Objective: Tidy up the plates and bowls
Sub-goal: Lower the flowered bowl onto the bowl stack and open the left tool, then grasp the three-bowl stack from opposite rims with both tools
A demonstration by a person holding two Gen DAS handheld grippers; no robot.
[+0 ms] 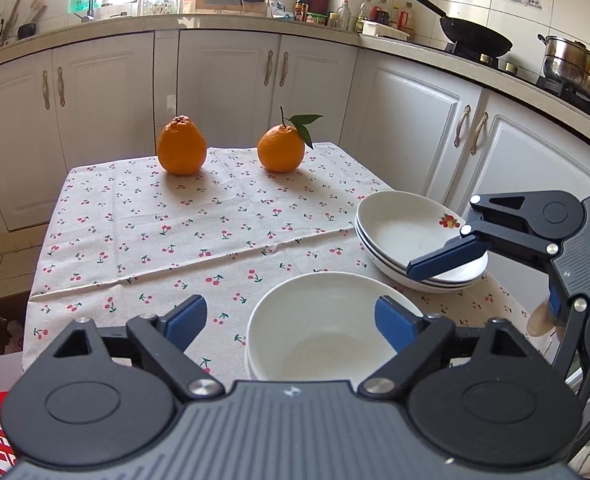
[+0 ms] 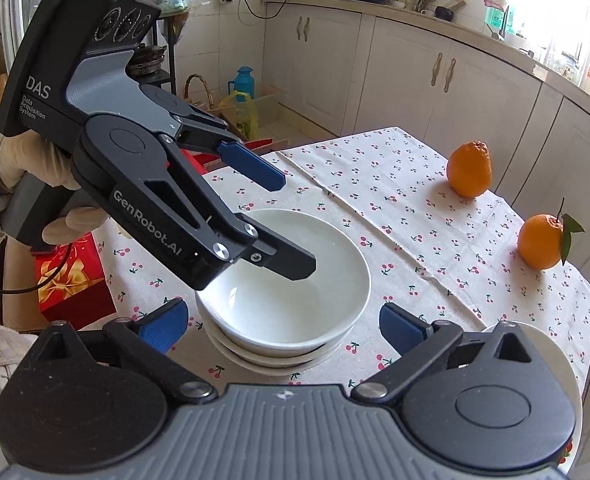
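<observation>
Two stacks of white crockery stand on the near right part of a worktop covered with a cherry-print cloth (image 1: 199, 224). The stack of bowls (image 1: 319, 336) sits upright, mouths opening upward; being round, it has no long axis. Just beyond it to the right, apart from it, lies the stack of plates (image 1: 399, 240), also facing upward, the top plate carrying a small fruit motif on its far rim.

The left gripper (image 1: 291, 320) has its jaws wide apart, one finger to each side of the top bowl's rim; in the right wrist view one finger reaches down inside the bowl. The right gripper (image 2: 283, 326) hangs over the plates, jaws likewise apart and gripping nothing.

Two oranges (image 1: 181, 146) stand well apart from the crockery at the far edge, one with a leaf.
</observation>
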